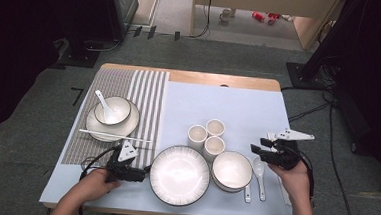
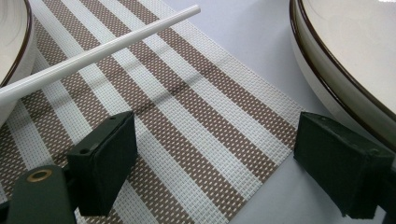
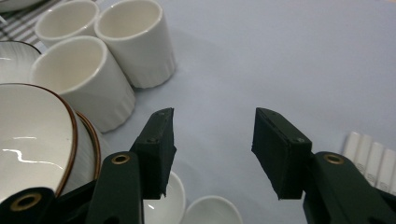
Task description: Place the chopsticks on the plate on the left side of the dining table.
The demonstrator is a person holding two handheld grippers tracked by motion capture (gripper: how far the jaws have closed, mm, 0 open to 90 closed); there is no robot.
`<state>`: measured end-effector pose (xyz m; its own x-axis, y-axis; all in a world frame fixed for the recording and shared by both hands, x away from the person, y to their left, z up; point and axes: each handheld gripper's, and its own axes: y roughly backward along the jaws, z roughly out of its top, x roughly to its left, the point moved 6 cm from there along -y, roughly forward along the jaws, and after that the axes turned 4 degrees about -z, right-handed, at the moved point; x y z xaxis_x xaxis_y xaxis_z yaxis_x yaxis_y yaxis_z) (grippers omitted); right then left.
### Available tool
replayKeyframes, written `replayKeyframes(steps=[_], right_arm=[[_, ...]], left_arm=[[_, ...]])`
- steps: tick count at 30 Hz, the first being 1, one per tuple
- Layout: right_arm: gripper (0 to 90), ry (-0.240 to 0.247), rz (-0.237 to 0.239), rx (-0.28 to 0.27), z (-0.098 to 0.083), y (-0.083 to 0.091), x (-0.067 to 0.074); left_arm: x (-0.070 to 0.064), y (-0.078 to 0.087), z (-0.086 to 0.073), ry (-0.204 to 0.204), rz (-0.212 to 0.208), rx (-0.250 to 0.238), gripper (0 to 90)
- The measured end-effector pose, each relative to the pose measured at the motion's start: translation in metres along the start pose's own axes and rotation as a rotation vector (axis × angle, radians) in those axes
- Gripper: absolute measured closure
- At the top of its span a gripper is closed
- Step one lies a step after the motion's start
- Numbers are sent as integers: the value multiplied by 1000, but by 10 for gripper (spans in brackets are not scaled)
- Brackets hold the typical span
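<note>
My left gripper (image 1: 143,173) (image 2: 215,163) rests low at the front left, its jaws wide open over the near corner of the striped placemat (image 2: 187,126), with nothing between them. A white chopstick (image 2: 102,51) lies across the mat just beyond, and the large plate (image 1: 179,175) (image 2: 355,60) sits right beside the jaws. My right gripper (image 1: 259,145) (image 3: 212,149) hovers at the right, jaws open and empty, above two white spoons (image 1: 259,176) (image 3: 163,205). A stack of bowls (image 1: 231,171) (image 3: 32,140) lies to its left, with three white cups (image 1: 212,137) (image 3: 140,42) farther off.
On the placemat (image 1: 128,103) stands a plate (image 1: 112,125) with a bowl (image 1: 112,110) and spoon in it. White chopsticks (image 1: 283,189) (image 3: 369,158) lie at the right front. The blue cloth (image 1: 238,108) behind the cups is bare.
</note>
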<state>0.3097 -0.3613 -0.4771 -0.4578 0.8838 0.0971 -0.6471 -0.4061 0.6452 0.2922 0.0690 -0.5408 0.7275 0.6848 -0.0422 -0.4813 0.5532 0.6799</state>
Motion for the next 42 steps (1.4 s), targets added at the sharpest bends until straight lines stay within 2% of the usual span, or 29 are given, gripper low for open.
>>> replayKeyframes(steps=[5, 10, 14, 19, 29, 36, 42], right_arm=[[501, -16, -41, -23, -6, 3, -5], [506, -33, -66, -10, -16, 4, -11], [507, -47, -67, -9, -21, 3, -14], [510, -41, -90, -14, -24, 2, -17], [521, -74, -130, -18, -35, 7, -27], [541, -108, -157, -38, -40, 10, -36], [576, -128, -209, -46, -46, 11, -50]], left_arm=[[0, 0, 0, -2, 1, 0, 136], [0, 0, 0, 1, 0, 0, 135], [0, 0, 0, 0, 0, 1, 136], [0, 0, 0, 0, -1, 1, 135], [0, 0, 0, -2, 1, 1, 135], [0, 0, 0, -1, 0, 1, 136], [0, 0, 0, 0, 0, 1, 135]])
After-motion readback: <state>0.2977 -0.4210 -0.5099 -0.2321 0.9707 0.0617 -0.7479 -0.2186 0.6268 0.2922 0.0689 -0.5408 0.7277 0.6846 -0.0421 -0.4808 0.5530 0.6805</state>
